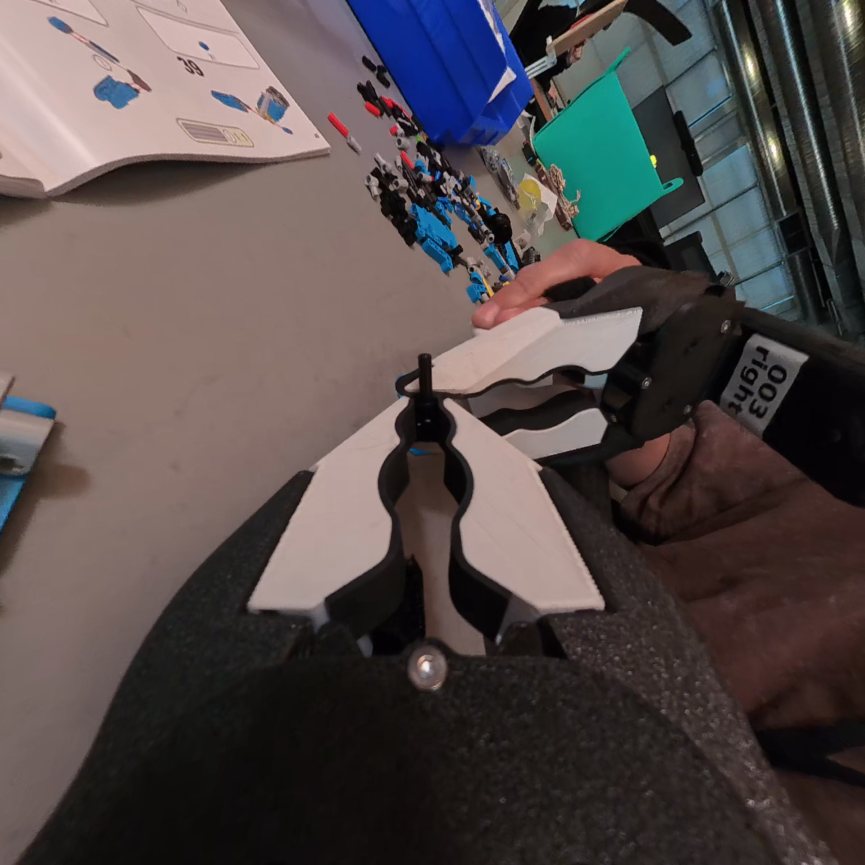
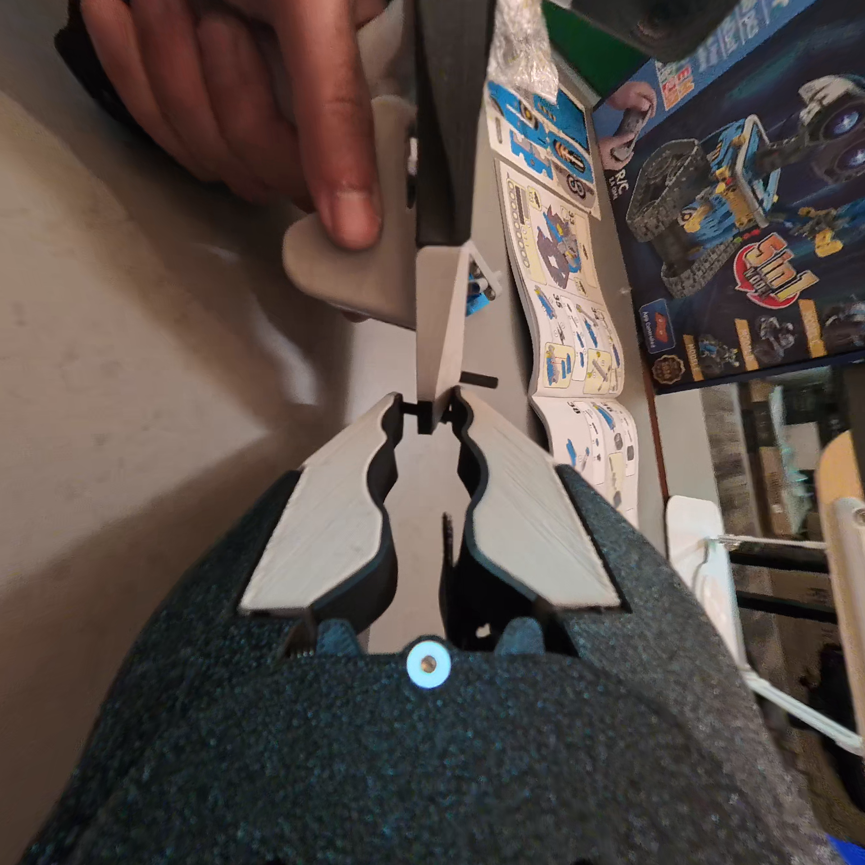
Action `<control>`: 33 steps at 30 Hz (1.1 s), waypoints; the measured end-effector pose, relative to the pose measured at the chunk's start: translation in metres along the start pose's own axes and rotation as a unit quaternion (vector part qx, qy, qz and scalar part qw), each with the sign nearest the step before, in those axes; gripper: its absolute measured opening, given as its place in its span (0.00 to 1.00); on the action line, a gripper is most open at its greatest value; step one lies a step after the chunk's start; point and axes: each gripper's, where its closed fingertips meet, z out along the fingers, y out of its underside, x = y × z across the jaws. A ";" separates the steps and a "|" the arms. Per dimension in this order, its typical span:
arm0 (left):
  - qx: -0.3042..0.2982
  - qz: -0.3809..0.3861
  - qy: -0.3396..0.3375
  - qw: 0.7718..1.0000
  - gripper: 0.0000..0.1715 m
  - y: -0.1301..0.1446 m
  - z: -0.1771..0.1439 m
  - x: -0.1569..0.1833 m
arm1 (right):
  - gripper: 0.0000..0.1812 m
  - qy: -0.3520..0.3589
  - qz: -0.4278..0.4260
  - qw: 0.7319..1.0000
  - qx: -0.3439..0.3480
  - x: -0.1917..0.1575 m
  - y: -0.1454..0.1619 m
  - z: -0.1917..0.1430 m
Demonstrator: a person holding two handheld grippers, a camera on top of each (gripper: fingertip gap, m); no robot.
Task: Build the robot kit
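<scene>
My left gripper (image 1: 425,414) is shut on a thin black pin (image 1: 425,370) that sticks out past its fingertips, a little above the grey table (image 1: 187,327). My right gripper (image 1: 412,387) comes in from the right, held by a hand (image 1: 552,276), and its tips meet the pin. In the right wrist view my right gripper (image 2: 428,407) is shut on a small black part (image 2: 423,417). The left gripper's white finger (image 2: 437,327) presses in beside that part from above, and the pin's end (image 2: 477,378) shows to its right. A hand (image 2: 281,117) holds the left gripper.
An open instruction booklet (image 1: 140,93) lies at the far left and also shows in the right wrist view (image 2: 575,327). A pile of small black, grey and blue parts (image 1: 430,201) sits by a blue bin (image 1: 444,61). A green board (image 1: 604,154) and a printed toy box (image 2: 749,210) stand behind. Both grippers' tips are close together, under 4 cm apart.
</scene>
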 end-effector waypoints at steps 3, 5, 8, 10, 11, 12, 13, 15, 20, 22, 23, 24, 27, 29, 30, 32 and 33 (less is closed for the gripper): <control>0.007 0.004 -0.004 1.000 0.03 -0.002 -0.001 -0.001 | 0.11 0.008 0.004 1.000 -0.002 0.002 -0.001 0.001; 0.010 0.006 -0.004 1.000 0.03 -0.002 -0.002 0.000 | 0.10 0.008 0.010 1.000 -0.003 0.003 -0.002 0.001; 0.011 0.008 -0.005 1.000 0.03 -0.002 -0.002 0.000 | 0.10 0.005 0.022 1.000 -0.003 0.003 -0.003 0.001; 0.012 0.008 -0.004 1.000 0.03 -0.002 -0.002 0.000 | 0.10 0.007 0.020 1.000 -0.005 0.003 -0.003 0.001; 0.014 0.009 -0.004 1.000 0.03 -0.002 -0.003 0.001 | 0.10 0.009 0.020 1.000 -0.005 0.003 -0.004 0.000; 0.014 0.009 -0.004 1.000 0.03 -0.002 -0.003 0.001 | 0.10 0.010 0.020 1.000 -0.004 0.003 -0.004 0.001; 0.013 0.010 -0.005 1.000 0.03 -0.002 -0.003 0.001 | 0.10 0.011 0.016 1.000 -0.006 0.003 -0.003 0.000; 0.016 0.012 -0.005 1.000 0.03 -0.002 -0.003 0.001 | 0.09 0.016 0.014 1.000 -0.007 0.004 -0.004 0.000; 0.017 0.014 -0.006 1.000 0.03 -0.002 -0.004 0.001 | 0.06 0.024 0.014 1.000 -0.009 0.005 -0.004 0.000; 0.021 0.018 -0.004 1.000 0.03 -0.003 -0.003 0.003 | 0.06 0.026 0.011 1.000 -0.007 0.006 -0.005 -0.001; 0.024 0.018 -0.005 1.000 0.03 -0.005 -0.003 0.002 | 0.07 0.027 0.017 0.999 -0.005 0.008 -0.005 -0.001; 0.026 0.015 -0.006 1.000 0.03 -0.006 -0.004 0.001 | 0.07 0.027 0.025 0.999 -0.004 0.008 -0.004 0.000; 0.030 0.008 -0.001 1.000 0.03 -0.008 -0.003 0.001 | 0.08 0.040 0.027 0.999 0.011 0.010 -0.006 0.001; 0.057 -0.004 -0.007 0.998 0.04 -0.016 -0.007 -0.003 | 0.15 0.038 0.036 0.998 0.027 0.012 -0.008 -0.004; 0.070 -0.018 0.003 0.997 0.04 -0.021 -0.011 -0.003 | 0.18 0.044 0.055 0.997 0.044 0.018 -0.010 -0.010; 0.088 -0.038 0.025 0.995 0.04 -0.026 -0.018 -0.002 | 0.23 0.036 0.106 0.991 0.071 0.031 -0.012 -0.020; 0.090 -0.039 0.035 0.995 0.04 -0.026 -0.019 0.001 | 0.25 0.031 0.122 0.989 0.077 0.033 -0.011 -0.022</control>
